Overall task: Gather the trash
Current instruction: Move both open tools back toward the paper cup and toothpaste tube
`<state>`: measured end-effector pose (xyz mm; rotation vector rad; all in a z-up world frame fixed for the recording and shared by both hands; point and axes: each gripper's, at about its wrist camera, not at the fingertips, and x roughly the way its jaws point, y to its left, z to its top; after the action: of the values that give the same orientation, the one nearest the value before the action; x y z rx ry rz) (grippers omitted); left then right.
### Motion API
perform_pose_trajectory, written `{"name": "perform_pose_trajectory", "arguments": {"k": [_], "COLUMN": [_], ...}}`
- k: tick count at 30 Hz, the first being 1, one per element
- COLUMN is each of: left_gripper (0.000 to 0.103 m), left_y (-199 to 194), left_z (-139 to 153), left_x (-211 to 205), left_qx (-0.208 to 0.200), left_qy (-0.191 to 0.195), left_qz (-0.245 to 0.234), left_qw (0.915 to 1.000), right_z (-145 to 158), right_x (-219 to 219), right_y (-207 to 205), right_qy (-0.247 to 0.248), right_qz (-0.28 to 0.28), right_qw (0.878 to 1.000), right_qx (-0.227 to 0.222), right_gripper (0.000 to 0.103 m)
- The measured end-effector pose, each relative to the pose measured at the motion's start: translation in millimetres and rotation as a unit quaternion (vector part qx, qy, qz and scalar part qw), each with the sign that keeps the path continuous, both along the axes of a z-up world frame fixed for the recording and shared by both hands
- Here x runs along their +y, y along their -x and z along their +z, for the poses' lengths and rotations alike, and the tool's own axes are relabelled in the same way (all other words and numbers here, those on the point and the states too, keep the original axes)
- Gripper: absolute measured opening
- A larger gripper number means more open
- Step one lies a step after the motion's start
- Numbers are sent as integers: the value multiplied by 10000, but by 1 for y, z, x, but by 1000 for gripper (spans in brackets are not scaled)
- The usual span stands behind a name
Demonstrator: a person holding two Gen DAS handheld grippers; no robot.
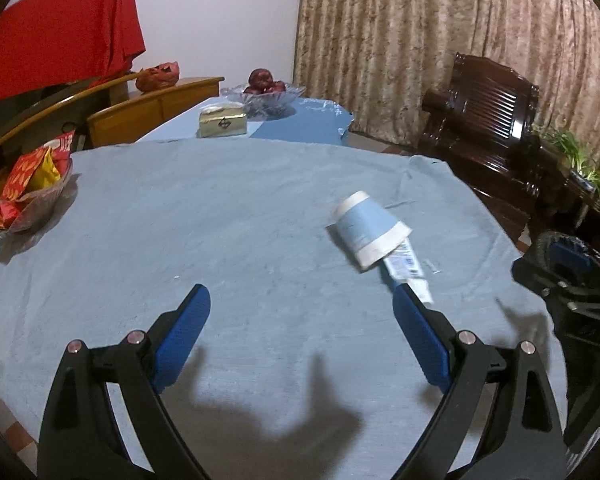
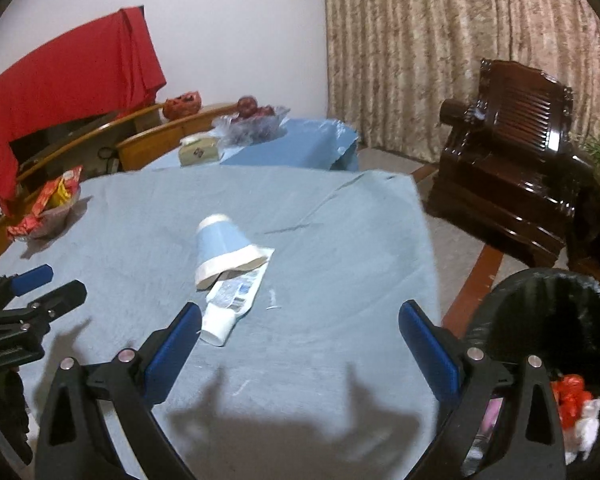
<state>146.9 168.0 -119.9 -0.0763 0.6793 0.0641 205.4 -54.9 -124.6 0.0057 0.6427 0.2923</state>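
A: Item one, what is recorded?

B: A paper cup (image 2: 224,246), blue with white bands, is listed lying on its side on the blue tablecloth (image 2: 140,208), at about 11 o'clock from the right gripper (image 2: 300,318). A flattened tube (image 2: 230,304) is logged beneath the cup's rim, touching it, its white cap end lying just beside the right gripper's left fingertip.

A: And from the left wrist view?

B: The same cup (image 1: 370,230) is entered at 1 o'clock from the left gripper (image 1: 302,298), the tube (image 1: 406,270) ending close by the right-hand blue pad.

A: How are the jaws noted?

B: Both sets are recorded wide apart, nothing held between them.

A: Receptacle?

B: A bin lined with a black bag (image 2: 548,320) is catalogued at 3 o'clock in the right wrist view, off the table's edge; red and white scraps (image 2: 576,408) are seen inside.

A: Surroundings?

B: A bowl of red and yellow packets (image 1: 32,184) is listed at 10 o'clock, a tissue box (image 1: 222,120) and a glass fruit bowl (image 1: 264,90) at 12 o'clock, a dark wooden armchair (image 2: 516,148) at 2 o'clock.
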Motion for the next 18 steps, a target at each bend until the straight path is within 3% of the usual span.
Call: {"name": "perform_pose_trajectory", "arguments": {"k": [8,14,18], "left_gripper": [90,90,90], "left_y": [-13,-20,-24], "left_z": [-16,-24,-28], "left_x": [20,30,35], "left_qx": [125,157,167], "left_qy": [53,98,118], "left_qz": [110,150,157], "left_qw": [9998,9997,9997], "right_z": [-26,-41,-46], "right_x": [43,62,67], "right_y": [-23,-36,-40], "right_qy": [42,126,171], "right_qz": [169,248,329], "right_qw": [9993,9979,9969], "right_qx": [329,582,689], "right_gripper": [96,89,78]}}
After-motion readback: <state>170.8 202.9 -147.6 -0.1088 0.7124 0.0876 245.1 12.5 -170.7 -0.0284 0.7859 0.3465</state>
